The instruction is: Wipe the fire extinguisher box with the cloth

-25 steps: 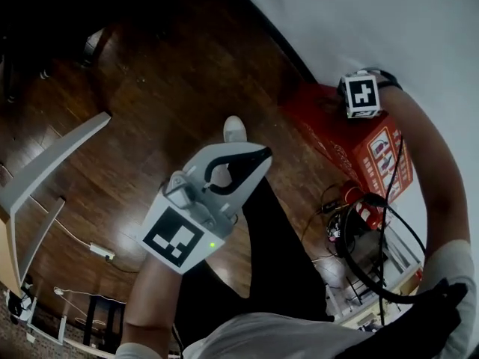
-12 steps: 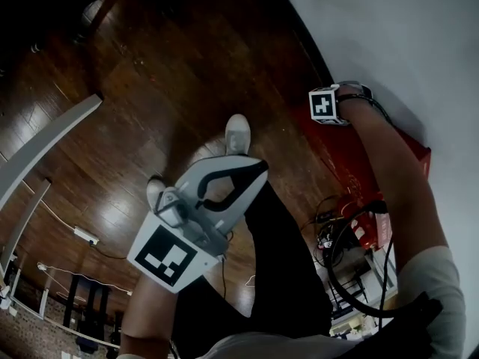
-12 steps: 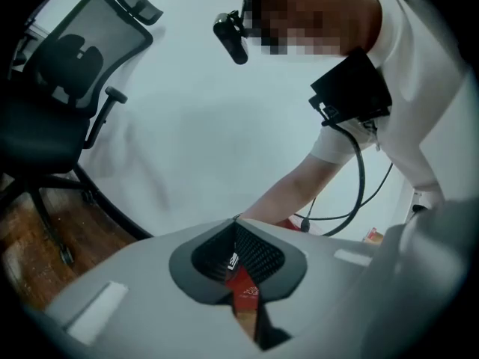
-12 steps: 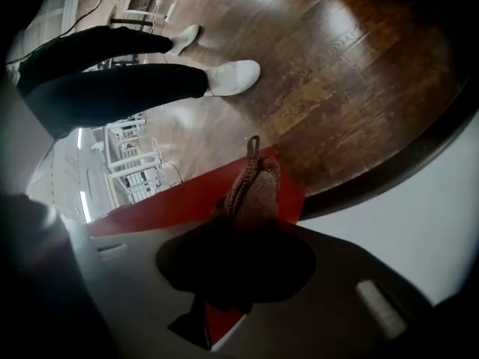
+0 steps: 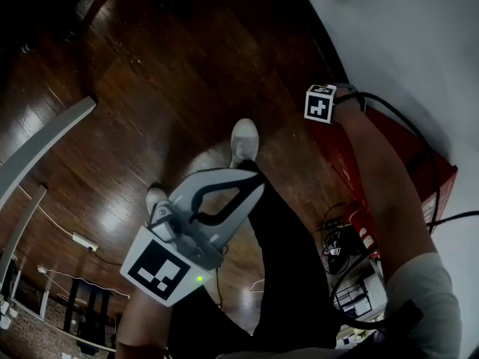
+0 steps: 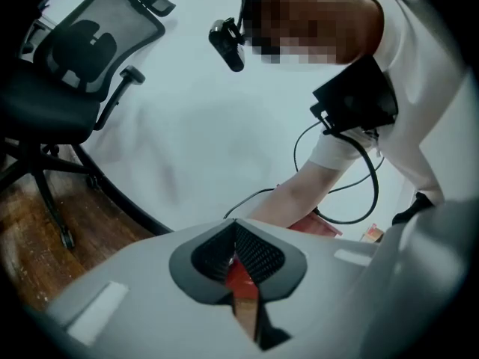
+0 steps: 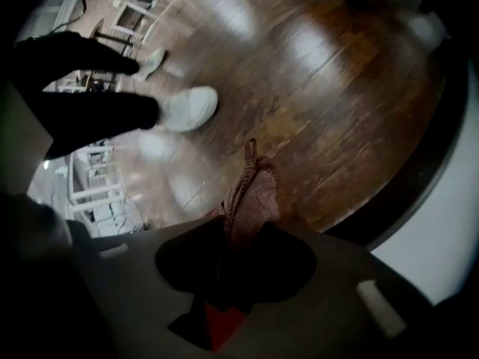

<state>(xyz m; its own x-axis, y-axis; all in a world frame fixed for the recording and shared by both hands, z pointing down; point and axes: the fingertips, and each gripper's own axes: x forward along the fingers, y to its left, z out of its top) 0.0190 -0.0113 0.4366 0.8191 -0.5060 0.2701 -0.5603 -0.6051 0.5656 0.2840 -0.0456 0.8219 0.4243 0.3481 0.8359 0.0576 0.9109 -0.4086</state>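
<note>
Right claw (image 7: pixel 228 256) grips cloth (image 7: pixel 253 191) by fire extinguisher box (image 5: pixel 430 172); left claw (image 5: pixel 254 185) shut, empty
Red fire extinguisher box sits at right on the wooden floor (image 5: pixel 150 88) against the white wall (image 5: pixel 404 36); right claw at the box's far end, jaws clamped on bunched brownish cloth; cloth-to-box contact not visible; left claw nearer and to the left, jaws together with nothing between, above the person's dark leg; white shoe (image 5: pixel 243 139) just beyond it

Two claws (image 5: pixel 251 178) (image 7: pixel 238 223), one cloth (image 7: pixel 252 191), one red box (image 5: pixel 430 169), two shoes (image 5: pixel 244 140) (image 5: pixel 156 198), one office chair (image 6: pixel 75 73)
</note>
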